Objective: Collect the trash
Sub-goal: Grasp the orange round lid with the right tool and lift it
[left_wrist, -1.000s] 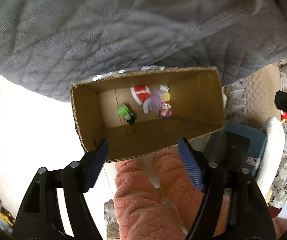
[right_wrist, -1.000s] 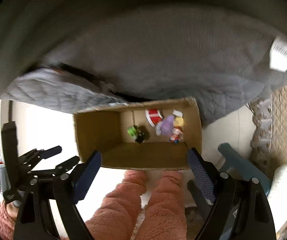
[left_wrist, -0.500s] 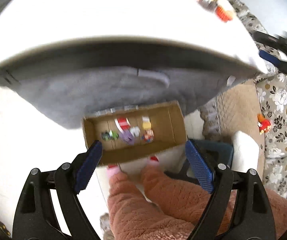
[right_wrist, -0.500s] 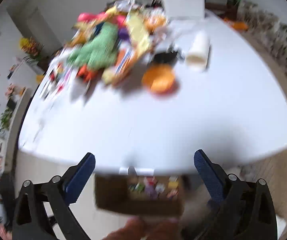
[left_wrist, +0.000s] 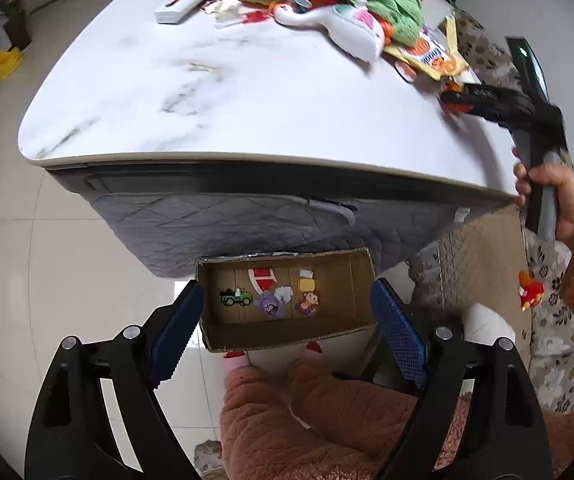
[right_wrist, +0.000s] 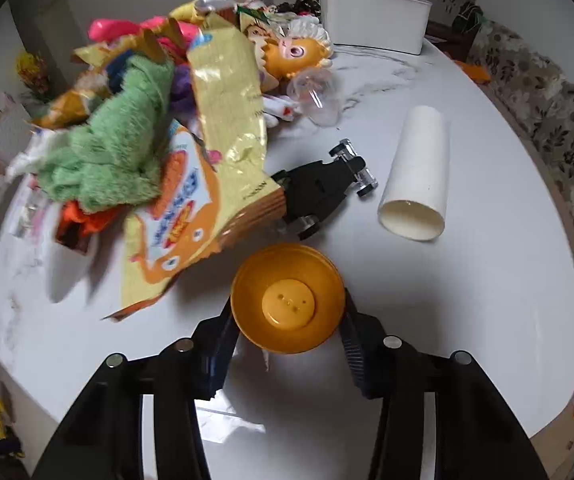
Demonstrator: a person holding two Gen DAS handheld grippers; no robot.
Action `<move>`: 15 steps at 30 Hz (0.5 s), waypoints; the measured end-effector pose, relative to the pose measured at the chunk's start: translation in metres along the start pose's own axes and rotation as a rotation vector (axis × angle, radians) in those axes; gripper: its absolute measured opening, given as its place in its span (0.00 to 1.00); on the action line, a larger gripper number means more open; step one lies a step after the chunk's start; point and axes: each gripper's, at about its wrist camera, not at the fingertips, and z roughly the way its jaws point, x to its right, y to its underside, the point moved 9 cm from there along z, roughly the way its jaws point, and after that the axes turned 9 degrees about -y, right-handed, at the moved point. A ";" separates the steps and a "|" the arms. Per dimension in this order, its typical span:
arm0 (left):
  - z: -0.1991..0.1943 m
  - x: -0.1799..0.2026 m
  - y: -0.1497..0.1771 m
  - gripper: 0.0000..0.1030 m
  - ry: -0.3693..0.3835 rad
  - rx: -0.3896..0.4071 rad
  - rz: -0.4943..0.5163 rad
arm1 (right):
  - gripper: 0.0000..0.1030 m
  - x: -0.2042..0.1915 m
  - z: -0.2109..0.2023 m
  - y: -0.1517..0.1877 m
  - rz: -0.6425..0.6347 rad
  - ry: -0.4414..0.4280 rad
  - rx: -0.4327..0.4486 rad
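The right gripper [right_wrist: 287, 334] straddles a round orange lid [right_wrist: 287, 304], contact unclear; the left gripper [left_wrist: 287, 320] gapes wide.

Orange plastic bowl [right_wrist: 287, 303] upright on the white desk [right_wrist: 467, 300], yellow snack wrapper [right_wrist: 199, 188] crumpled just left of the bowl, cardboard box [left_wrist: 287, 334] open on the floor below the desk, stickers inside
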 end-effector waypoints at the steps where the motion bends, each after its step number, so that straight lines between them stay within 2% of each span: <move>1: 0.000 -0.002 -0.002 0.80 0.001 0.001 -0.010 | 0.46 0.000 -0.005 0.001 0.001 -0.013 0.006; 6: -0.002 -0.005 -0.017 0.80 0.002 0.016 -0.022 | 0.46 -0.005 -0.036 0.029 0.041 -0.086 0.030; 9: -0.009 -0.008 -0.037 0.80 -0.014 0.058 -0.010 | 0.46 -0.011 -0.058 0.052 0.072 -0.129 0.044; 12: -0.017 -0.021 -0.071 0.80 -0.068 0.130 -0.004 | 0.46 -0.022 -0.081 0.073 0.086 -0.165 0.055; 15: -0.013 -0.042 -0.110 0.80 -0.113 0.162 -0.027 | 0.46 -0.035 -0.098 0.085 0.109 -0.206 0.066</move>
